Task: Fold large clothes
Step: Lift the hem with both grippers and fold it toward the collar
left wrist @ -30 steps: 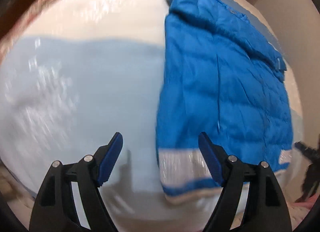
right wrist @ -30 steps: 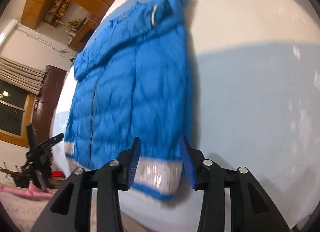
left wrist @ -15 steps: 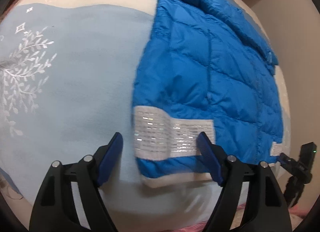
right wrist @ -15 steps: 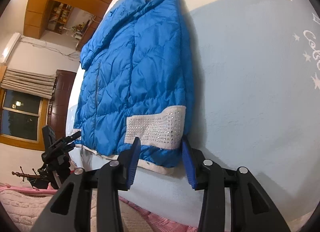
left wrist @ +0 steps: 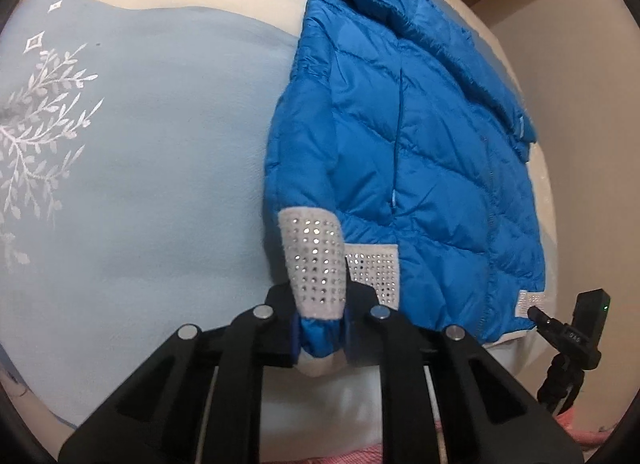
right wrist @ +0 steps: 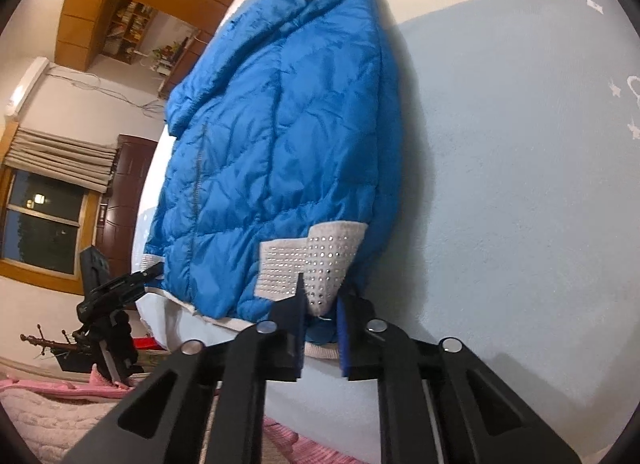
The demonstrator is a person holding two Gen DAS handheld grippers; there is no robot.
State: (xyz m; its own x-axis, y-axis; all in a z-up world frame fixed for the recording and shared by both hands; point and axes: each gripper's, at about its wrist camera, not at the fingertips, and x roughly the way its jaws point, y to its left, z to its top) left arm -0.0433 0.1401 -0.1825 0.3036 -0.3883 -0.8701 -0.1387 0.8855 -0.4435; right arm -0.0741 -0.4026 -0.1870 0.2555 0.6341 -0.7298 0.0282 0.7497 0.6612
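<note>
Both grippers, left [left wrist: 320,338] and right [right wrist: 320,334], have just clamped on the hem corner of a blue jacket [left wrist: 408,152] lying on the bed [left wrist: 140,192], its sleeve tucked in, the main folds apparently still ahead.

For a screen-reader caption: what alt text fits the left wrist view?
The left gripper is clamped on the studded grey cuff of a blue puffer jacket, which lies on a pale blue bedspread.
</note>
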